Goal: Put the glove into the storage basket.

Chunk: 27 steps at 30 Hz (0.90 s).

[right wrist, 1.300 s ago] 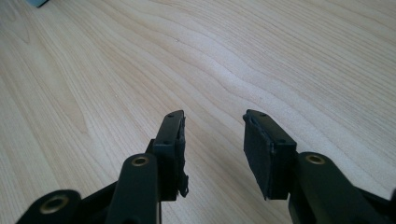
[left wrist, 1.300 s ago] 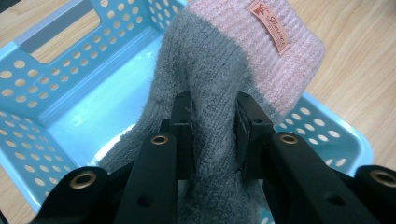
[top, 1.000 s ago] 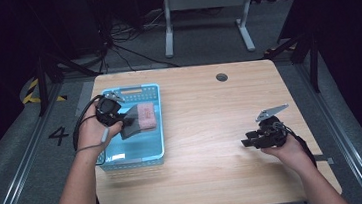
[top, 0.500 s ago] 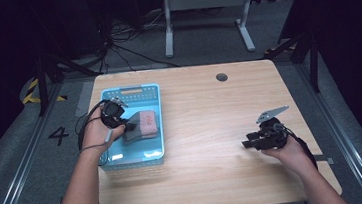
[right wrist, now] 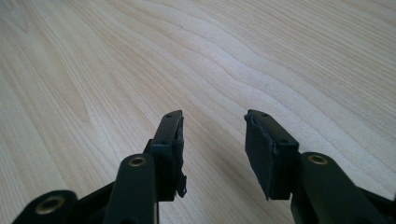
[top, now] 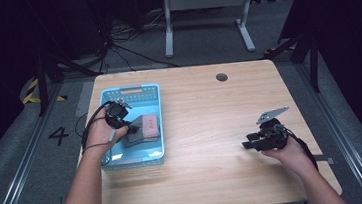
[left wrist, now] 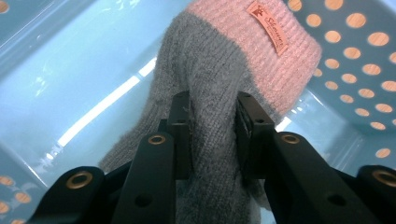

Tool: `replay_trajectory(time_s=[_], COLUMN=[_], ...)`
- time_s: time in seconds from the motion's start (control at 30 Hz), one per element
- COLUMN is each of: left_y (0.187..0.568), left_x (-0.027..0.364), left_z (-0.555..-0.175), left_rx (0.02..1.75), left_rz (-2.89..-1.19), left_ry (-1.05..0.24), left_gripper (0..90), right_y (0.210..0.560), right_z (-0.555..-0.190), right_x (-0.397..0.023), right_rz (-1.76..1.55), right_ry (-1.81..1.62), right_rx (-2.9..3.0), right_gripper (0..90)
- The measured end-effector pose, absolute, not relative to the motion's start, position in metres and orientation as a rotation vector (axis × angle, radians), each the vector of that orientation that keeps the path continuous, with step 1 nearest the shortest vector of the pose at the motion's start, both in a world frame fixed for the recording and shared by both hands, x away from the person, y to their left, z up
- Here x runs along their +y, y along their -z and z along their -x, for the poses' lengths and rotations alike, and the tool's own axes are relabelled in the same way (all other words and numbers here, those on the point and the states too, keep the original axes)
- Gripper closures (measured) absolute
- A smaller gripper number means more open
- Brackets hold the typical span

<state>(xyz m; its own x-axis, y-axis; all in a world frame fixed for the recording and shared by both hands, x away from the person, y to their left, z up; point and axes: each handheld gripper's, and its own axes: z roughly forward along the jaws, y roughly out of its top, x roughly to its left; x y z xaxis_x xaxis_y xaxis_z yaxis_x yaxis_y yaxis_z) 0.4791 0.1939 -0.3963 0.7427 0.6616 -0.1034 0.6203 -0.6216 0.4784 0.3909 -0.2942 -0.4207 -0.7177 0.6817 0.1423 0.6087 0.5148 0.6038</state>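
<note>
Left hand-held gripper (left wrist: pixel 212 116) pinches the grey-pink knit sock (left wrist: pixel 219 70) inside the blue basket (top: pixel 160 154).

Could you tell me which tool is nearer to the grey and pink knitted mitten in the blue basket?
The left. The left tool is clamped on the mitten inside the blue basket. The right tool rests open over bare table, far off to the mitten's right.

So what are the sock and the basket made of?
Sock: fuzzy knit, likely wool or acrylic; ribbed stitches, grey body, pink cuff with a sewn label. Basket: glossy light-blue plastic by the look of it; moulded round holes and sharp glare.
</note>
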Motion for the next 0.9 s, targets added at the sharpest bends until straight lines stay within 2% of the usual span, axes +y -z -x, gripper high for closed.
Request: replay_trajectory(time_s=[0.63, 0.9], left_y=[0.412, 0.417], left_x=[0.193, 0.192], left_z=[-0.487, -0.488], left_rx=[0.963, 0.980], left_rz=[-2.511, -2.524], left_ry=[-0.060, -0.070], left_gripper=[69.3, 65.1], right_y=[0.420, 0.418], right_z=[-0.388, -0.387], right_x=[-0.295, -0.295], right_rz=[-1.123, -1.116], right_ry=[-0.990, -0.994], right_rx=[2.628, 2.626], right_gripper=[57.5, 57.2])
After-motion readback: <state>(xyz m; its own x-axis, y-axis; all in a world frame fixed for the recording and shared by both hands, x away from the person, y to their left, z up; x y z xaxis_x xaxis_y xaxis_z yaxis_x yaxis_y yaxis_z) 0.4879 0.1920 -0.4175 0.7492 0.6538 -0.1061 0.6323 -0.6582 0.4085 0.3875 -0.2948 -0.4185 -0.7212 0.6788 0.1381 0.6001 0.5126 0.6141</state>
